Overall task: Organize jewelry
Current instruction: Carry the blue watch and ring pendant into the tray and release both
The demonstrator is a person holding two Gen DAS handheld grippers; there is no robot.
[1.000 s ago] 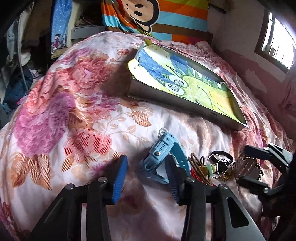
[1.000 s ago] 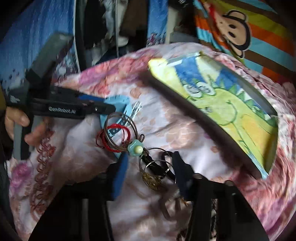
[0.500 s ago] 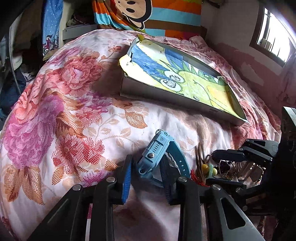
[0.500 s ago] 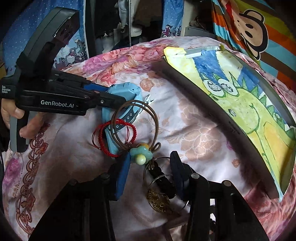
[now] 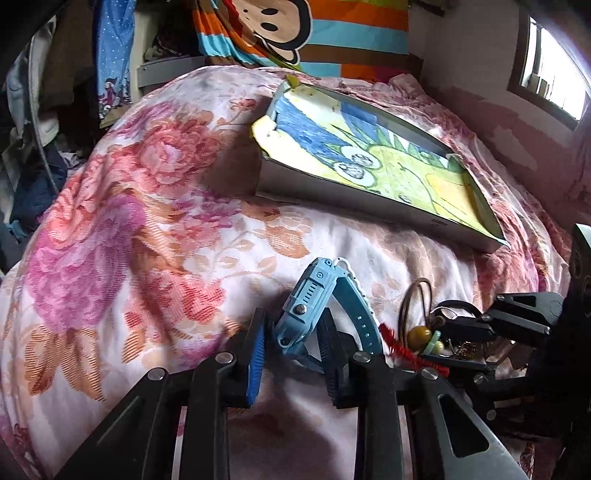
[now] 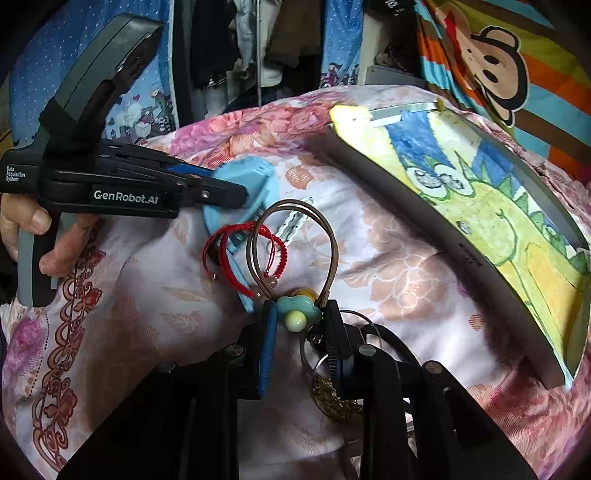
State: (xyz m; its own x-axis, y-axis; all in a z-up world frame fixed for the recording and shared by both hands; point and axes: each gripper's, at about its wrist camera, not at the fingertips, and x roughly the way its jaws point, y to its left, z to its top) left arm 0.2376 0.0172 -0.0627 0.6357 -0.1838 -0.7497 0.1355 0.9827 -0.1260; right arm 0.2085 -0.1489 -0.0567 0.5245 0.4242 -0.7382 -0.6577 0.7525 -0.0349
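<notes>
A light blue wristwatch (image 5: 314,306) lies on a flowered bedspread (image 5: 122,229), low in the middle of the left wrist view. The left tongs (image 5: 293,345) are closing around its case, which sits between the pads; whether they press it yet is unclear. To its right lies a small heap: a red cord bracelet (image 6: 240,251), brown hair ties (image 6: 291,240) and a turquoise flower charm (image 6: 297,312). The right tongs (image 6: 301,339), narrow and closing, have the charm between their tips. A hand (image 6: 33,236) grips the left tool at the left edge of the right wrist view. Above the heap rests a shallow grey box (image 5: 332,181) lined with a crayon drawing. Behind the bed are a striped monkey blanket (image 5: 314,33), hanging clothes (image 6: 240,48) upper left, and a window (image 5: 550,85) upper right.
</notes>
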